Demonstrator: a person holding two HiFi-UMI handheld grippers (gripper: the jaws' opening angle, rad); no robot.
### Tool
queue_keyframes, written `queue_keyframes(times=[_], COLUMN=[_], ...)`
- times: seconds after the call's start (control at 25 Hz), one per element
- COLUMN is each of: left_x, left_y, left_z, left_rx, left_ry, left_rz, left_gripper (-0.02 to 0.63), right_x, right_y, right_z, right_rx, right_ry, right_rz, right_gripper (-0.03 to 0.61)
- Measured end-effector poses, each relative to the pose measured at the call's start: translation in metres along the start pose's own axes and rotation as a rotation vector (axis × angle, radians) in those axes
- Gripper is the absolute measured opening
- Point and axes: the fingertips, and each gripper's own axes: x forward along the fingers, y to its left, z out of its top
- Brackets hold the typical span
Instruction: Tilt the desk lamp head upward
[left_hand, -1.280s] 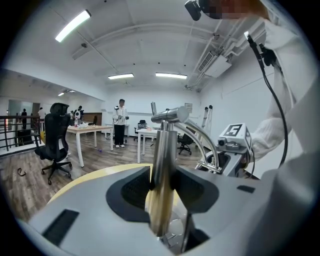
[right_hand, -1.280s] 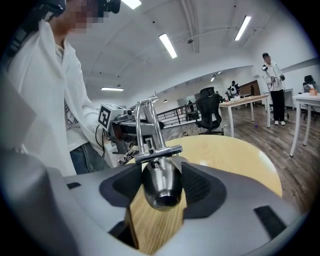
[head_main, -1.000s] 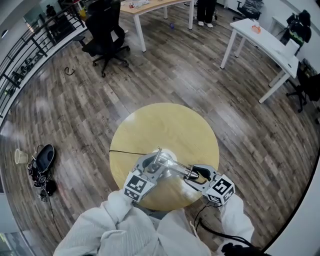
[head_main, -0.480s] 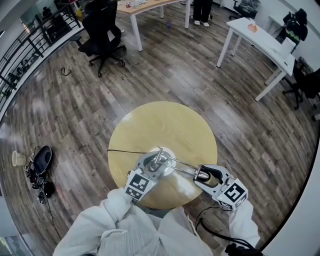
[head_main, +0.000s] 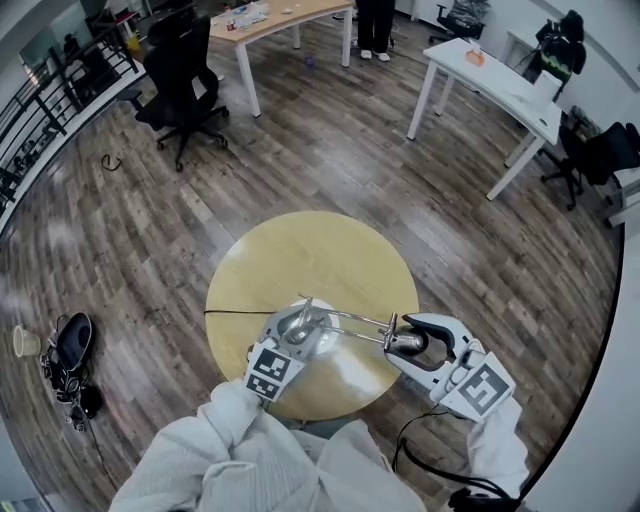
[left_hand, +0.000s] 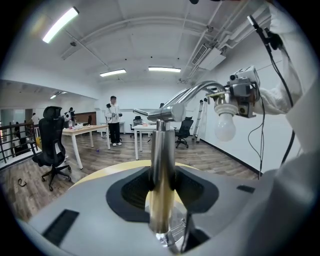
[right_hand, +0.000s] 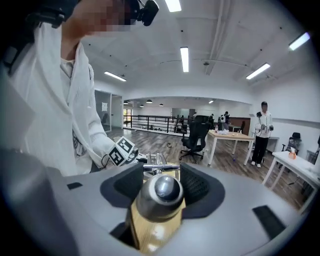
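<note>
The right gripper (right_hand: 161, 181) is closing its jaws round the lamp head (right_hand: 159, 196), whose rounded metal shell is filling the gap between the pads and touching both, seen end-on in the middle of the right gripper view. The left gripper (left_hand: 161, 189) is clamping the lamp's upright post (left_hand: 161, 150), its pads pressing the polished tube from both sides low down, just above the lamp base (head_main: 318, 337). From the top of that post the curved arm (left_hand: 192, 94) is reaching toward 2 o'clock in the left gripper view and ending at the bare bulb (left_hand: 225, 126), which is pointing downward, so the upward tilt is looking barely begun. In the head view the lamp is standing at the 6 o'clock edge of the round wooden table (head_main: 300, 255), with the head out near the rim toward 4 o'clock and the power cord (head_main: 235, 312) trailing off toward 9 o'clock. The main risk is the smooth domed shell slipping out of the wide grip as the head is being turned. A stiff joint could instead be swinging the whole arm or lifting the base off the table so near its edge, and a hard twist could be knocking the exposed bulb
</note>
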Motion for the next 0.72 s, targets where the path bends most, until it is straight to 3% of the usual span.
queue_keyframes(times=[0.36, 0.72], left_x=[-0.001, -0.004], left_y=[-0.001, 0.0], left_z=[0.0, 0.001], left_rx=[-0.014, -0.012], left_ry=[-0.005, -0.007], left_rz=[-0.011, -0.022], left_gripper=[0.146, 0.146], right_x=[0.015, 0.064], right_y=[0.003, 0.014], right_z=[0.108, 0.159], right_rx=[-0.127, -0.212], right_ry=[-0.142, 0.057], right_rz=[0.032, 0.123], right_gripper=[0.229, 0.229])
